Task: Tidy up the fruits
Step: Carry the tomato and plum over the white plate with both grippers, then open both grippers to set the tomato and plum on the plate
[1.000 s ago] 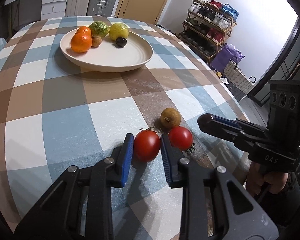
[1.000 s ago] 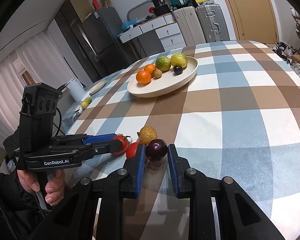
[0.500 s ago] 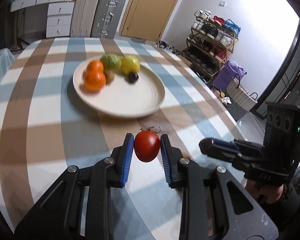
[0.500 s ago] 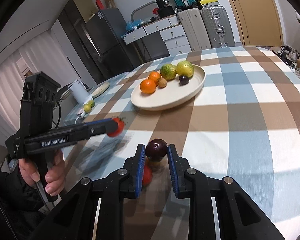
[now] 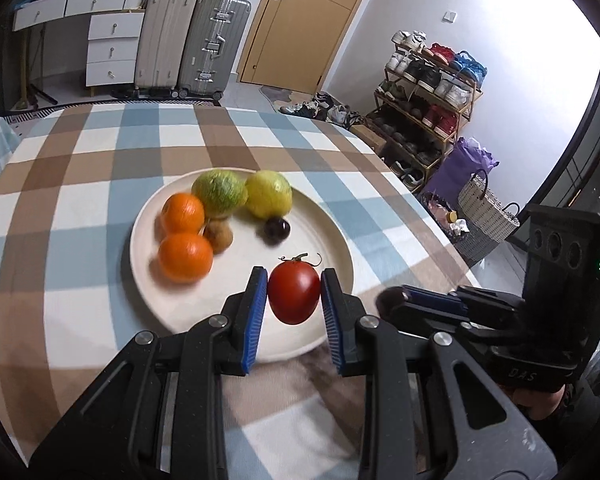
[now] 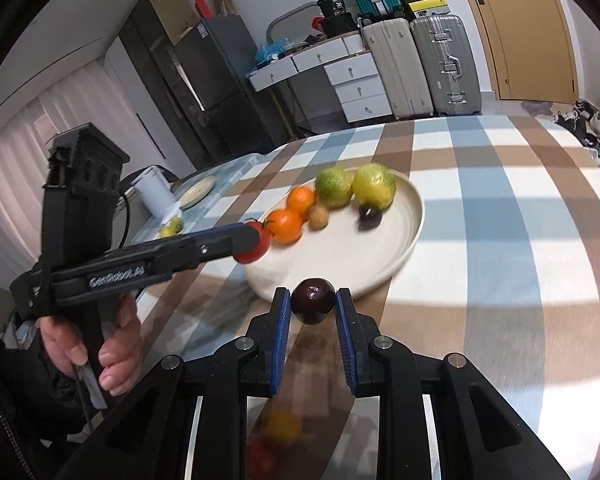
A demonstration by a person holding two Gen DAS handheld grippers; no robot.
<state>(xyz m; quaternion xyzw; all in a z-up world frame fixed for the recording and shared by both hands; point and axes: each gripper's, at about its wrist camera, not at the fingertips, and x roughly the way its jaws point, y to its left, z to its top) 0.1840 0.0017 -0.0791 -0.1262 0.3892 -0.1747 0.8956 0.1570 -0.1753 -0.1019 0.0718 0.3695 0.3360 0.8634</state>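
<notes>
Left wrist view: a red tomato [image 5: 294,293] is pinched by the left gripper [image 5: 294,312] above the plate's [image 5: 332,236] near rim, its long axis upright, stem calyx toward twelve o'clock. Right wrist view: a dark round fruit [image 6: 313,300] is clamped by the right gripper [image 6: 312,316], held just short of the plate at six o'clock.

Two gripper-mounted fisheyes, angled down, close over the checked table [image 5: 80,152], both sharing the plate [image 6: 414,216].
</notes>
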